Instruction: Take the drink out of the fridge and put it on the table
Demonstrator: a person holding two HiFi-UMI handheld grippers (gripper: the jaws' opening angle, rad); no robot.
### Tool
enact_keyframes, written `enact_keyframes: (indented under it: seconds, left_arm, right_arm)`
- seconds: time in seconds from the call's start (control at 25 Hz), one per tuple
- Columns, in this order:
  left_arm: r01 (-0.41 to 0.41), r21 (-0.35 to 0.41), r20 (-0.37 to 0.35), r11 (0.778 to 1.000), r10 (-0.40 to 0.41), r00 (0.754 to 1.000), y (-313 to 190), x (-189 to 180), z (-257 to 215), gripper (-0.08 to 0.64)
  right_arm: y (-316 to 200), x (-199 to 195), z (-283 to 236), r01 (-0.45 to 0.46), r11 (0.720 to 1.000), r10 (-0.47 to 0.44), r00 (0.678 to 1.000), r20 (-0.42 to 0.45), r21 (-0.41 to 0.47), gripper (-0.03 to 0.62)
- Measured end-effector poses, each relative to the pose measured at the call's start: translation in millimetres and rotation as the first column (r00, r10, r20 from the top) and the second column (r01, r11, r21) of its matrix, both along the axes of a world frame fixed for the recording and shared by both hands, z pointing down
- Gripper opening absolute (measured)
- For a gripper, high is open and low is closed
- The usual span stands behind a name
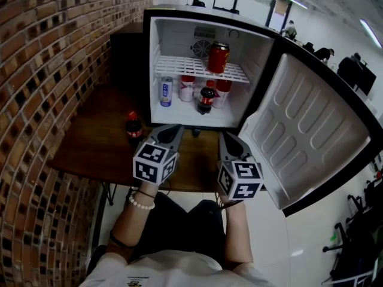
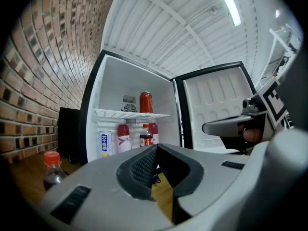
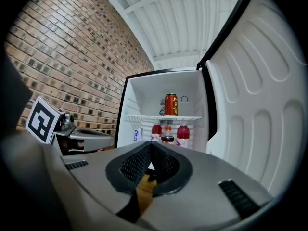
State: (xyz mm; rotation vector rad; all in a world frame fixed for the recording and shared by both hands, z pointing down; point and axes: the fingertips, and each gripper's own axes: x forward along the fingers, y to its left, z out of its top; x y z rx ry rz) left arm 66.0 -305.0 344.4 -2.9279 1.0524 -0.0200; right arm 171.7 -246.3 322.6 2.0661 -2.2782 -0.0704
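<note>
Fridge (image 1: pixel 176 37) stands on the wooden worktop (image 1: pixel 99 145) with its door (image 1: pixel 305 124) swung fully open to the right. A red can (image 1: pixel 218 57) stands upright on the wire shelf (image 1: pixel 179 67). On the fridge floor below stand a blue-and-white can (image 1: pixel 166 91), pink bottles (image 1: pixel 187 88) and a second cola bottle (image 1: pixel 206 99).

One red-capped cola bottle (image 1: pixel 133 129) stands upright on the worktop, outside the fridge, just left of the left gripper (image 1: pixel 170 133) and apart from it. The left gripper view shows this bottle at the lower left (image 2: pixel 50 170).

Left gripper: jaws pressed together, nothing between them (image 2: pixel 155 149). Right gripper (image 1: pixel 231 142): jaws likewise together and empty (image 3: pixel 150 144). Both grippers are held side by side above the front part of the worktop, pointing toward the open fridge.
</note>
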Motion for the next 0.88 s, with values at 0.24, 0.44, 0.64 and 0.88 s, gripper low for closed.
enact_keyframes:
  seconds: [0.24, 0.44, 0.64, 0.88]
  left_arm:
    - [0.014, -0.038, 0.009, 0.999, -0.013, 1.0, -6.4, 1.1, 11.0, 0.0]
    - [0.018, -0.042, 0.006, 0.999, -0.018, 1.0, -7.5, -1.3, 9.5, 0.0]
    - [0.019, -0.037, 0.002, 0.999, -0.019, 1.0, -7.7, -2.6, 6.8, 0.0]
    - [0.018, -0.038, 0.002, 0.999, -0.018, 1.0, -7.4, -2.3, 7.8, 0.0]
  right_arm:
    - [0.7, 5.6, -4.0, -0.011, 1.0, 0.011, 1.0, 0.005, -0.009, 0.011]
    - [-3.6, 4.6, 0.6, -0.006, 0.999, 0.006, 1.0, 0.008, -0.035, 0.012]
    - [-4.2, 3.1, 0.9, 0.001, 0.999, 0.0, 1.0, 0.016, -0.039, 0.012]
    - [-3.9, 1.2, 4.2, 0.005, 0.999, -0.004, 1.0, 0.017, -0.052, 0.011]
